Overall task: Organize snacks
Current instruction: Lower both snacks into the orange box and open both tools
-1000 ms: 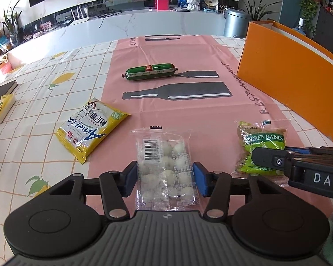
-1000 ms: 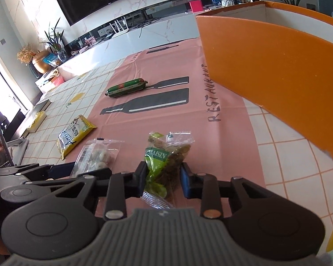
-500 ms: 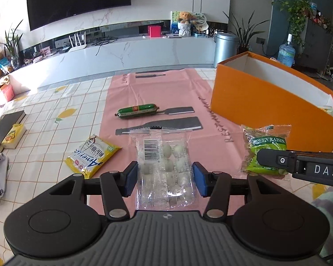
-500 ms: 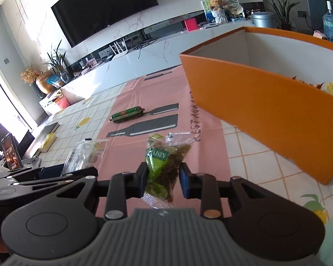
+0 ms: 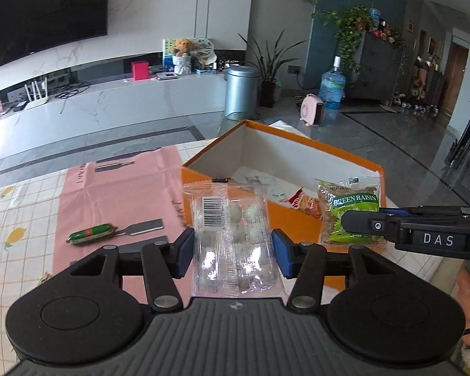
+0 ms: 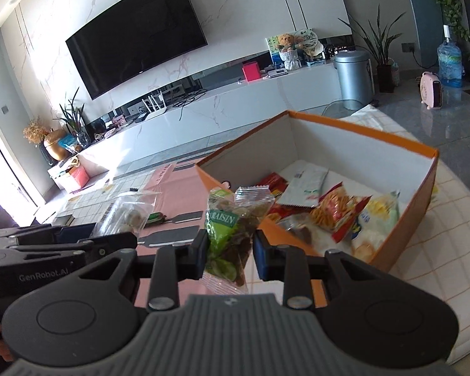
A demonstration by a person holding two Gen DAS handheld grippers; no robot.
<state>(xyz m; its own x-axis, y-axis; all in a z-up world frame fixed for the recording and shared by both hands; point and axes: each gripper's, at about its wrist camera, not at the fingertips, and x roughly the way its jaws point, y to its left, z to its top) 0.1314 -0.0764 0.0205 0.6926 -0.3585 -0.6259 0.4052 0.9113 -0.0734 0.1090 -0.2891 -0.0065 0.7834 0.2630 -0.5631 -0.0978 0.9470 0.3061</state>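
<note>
Two packets now hang in the air near the orange box (image 6: 401, 219) at the right of the worktop (image 5: 22, 206), where a second ago both lay on the pink runner (image 5: 116, 188) — so the pick-up is done and, by my judgement, the drop into the box comes next. That box, the largest thing here, already holds several snacks, with red, yellow and white wrappers piled toward its near end. Beside it the left gripper (image 5: 232, 249) has its fingers clamped on the sides of the clear tray of white sweets (image 5: 232, 232), lifted and held upright before the box's near wall. Right of it, the right gripper (image 6: 230, 250) has its fingers pressed together on the green raisin bag (image 6: 232, 228), just short of the box's near corner. Far left on the runner, the green sausage (image 5: 91, 233) lies untouched — still to be collected. The yellow packet seen earlier is out of view, hidden or cut off behind the left gripper; the box's contents are too jumbled to name.
</note>
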